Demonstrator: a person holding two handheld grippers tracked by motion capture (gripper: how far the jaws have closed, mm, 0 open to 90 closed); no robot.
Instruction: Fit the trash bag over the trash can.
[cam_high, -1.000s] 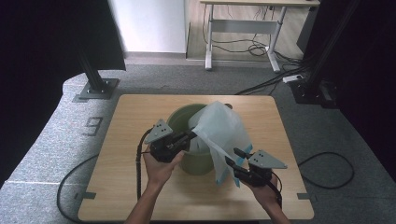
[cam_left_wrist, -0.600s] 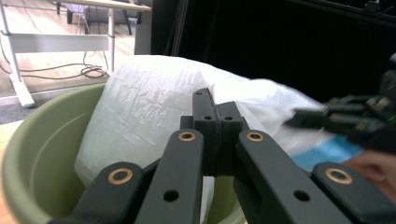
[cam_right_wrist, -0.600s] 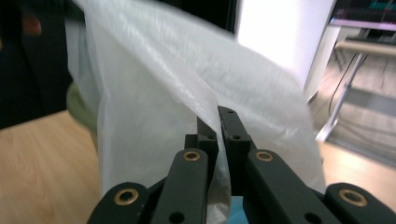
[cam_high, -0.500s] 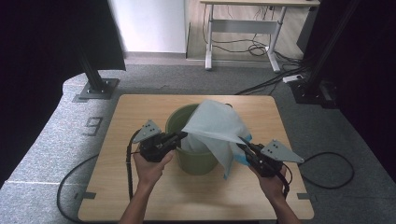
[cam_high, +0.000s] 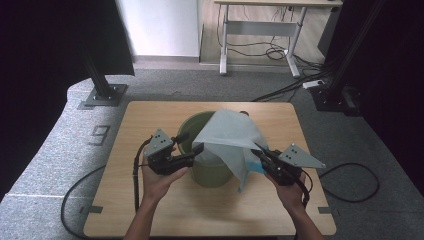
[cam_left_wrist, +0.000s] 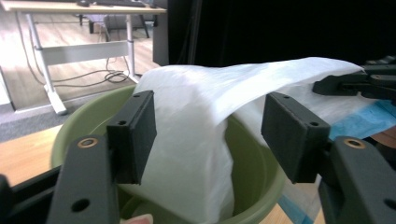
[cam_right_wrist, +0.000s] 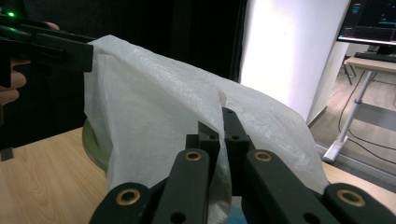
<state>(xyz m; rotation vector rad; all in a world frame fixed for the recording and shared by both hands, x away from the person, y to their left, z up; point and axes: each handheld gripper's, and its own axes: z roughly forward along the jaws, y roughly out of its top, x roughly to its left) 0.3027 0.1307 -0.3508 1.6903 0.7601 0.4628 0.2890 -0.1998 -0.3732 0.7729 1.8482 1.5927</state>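
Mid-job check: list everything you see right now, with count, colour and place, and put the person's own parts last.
bucket: one, olive green, middle of the table, open top.
plastic bag: one, translucent white, draped over the bucket's right rim and hanging partly inside.
blue sheet: one piece, blue, by the right tongs under the bag's edge.
table: one, light wood, on grey carpet.
desk: one, white frame, at the back, cables beneath.
left tongs: one, black, at the bucket's left rim; jaws have just been opening and stand apart beside the bag.
right tongs: one, black, jaws shut on the bag's edge.
hands: two, one behind each tongs.
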